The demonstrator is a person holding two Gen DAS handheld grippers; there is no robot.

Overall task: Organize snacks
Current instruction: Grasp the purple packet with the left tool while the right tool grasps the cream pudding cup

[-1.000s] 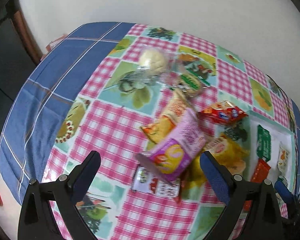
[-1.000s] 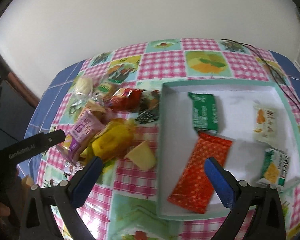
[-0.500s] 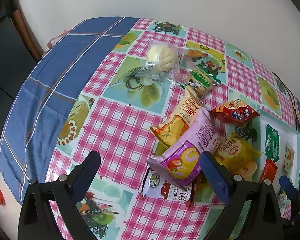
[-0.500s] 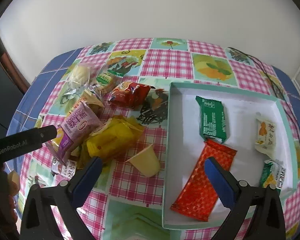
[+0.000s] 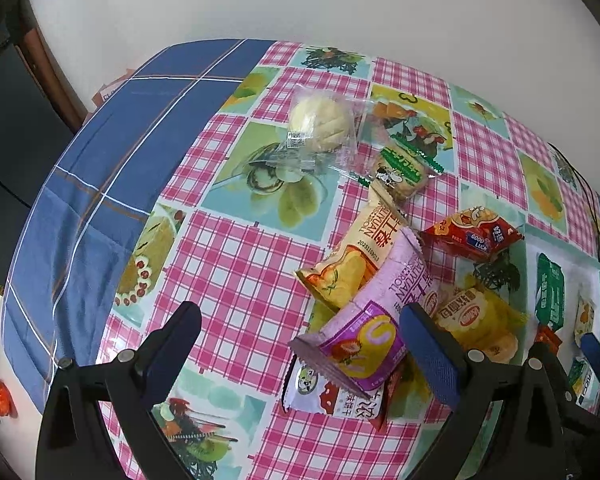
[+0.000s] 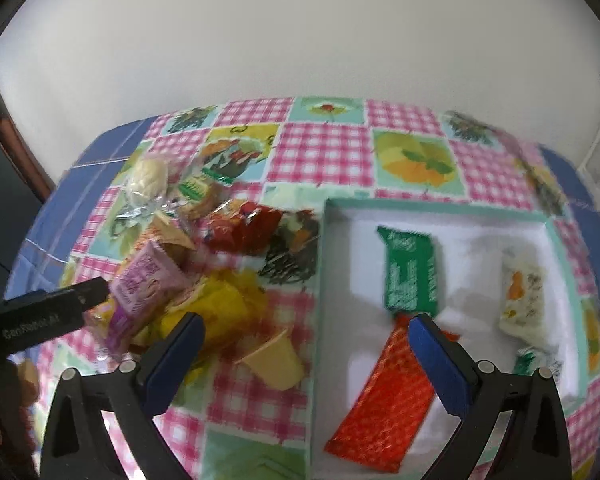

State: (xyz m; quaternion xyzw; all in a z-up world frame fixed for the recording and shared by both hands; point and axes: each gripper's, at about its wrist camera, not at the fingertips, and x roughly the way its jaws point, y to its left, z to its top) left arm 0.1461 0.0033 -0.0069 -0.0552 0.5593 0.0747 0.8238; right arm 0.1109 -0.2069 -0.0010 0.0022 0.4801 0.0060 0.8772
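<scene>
snack sorting, partly done. in the tray (image 6: pixel 556 240) we count four packets: a green wafer packet (image 6: pixel 410 272), a long red bar (image 6: pixel 384 392), a white-and-orange sachet (image 6: pixel 522 296) and a small green-and-white packet (image 6: pixel 534 364), partly hidden. still loose on the checked tablecloth (image 5: pixel 236 264), just beside the tray's left wall, we list a heap: purple roll packet (image 5: pixel 364 332), cream-and-orange packet (image 5: pixel 356 260), red packet (image 5: pixel 472 236), yellow packet (image 5: pixel 476 316), a white packet (image 5: pixel 332 396) beneath the purple one, a small yellow cup (image 6: pixel 276 360), a green-topped biscuit packet (image 5: pixel 400 172) and a clear-wrapped bun (image 5: pixel 320 120) farthest off. our left gripper (image 5: pixel 300 344) hangs wide apart and empty over the heap's near edge; our right gripper (image 6: pixel 306 348) likewise wide and empty, straddling the tray's left wall. we judge about a third sorted, eight or so pieces left.
</scene>
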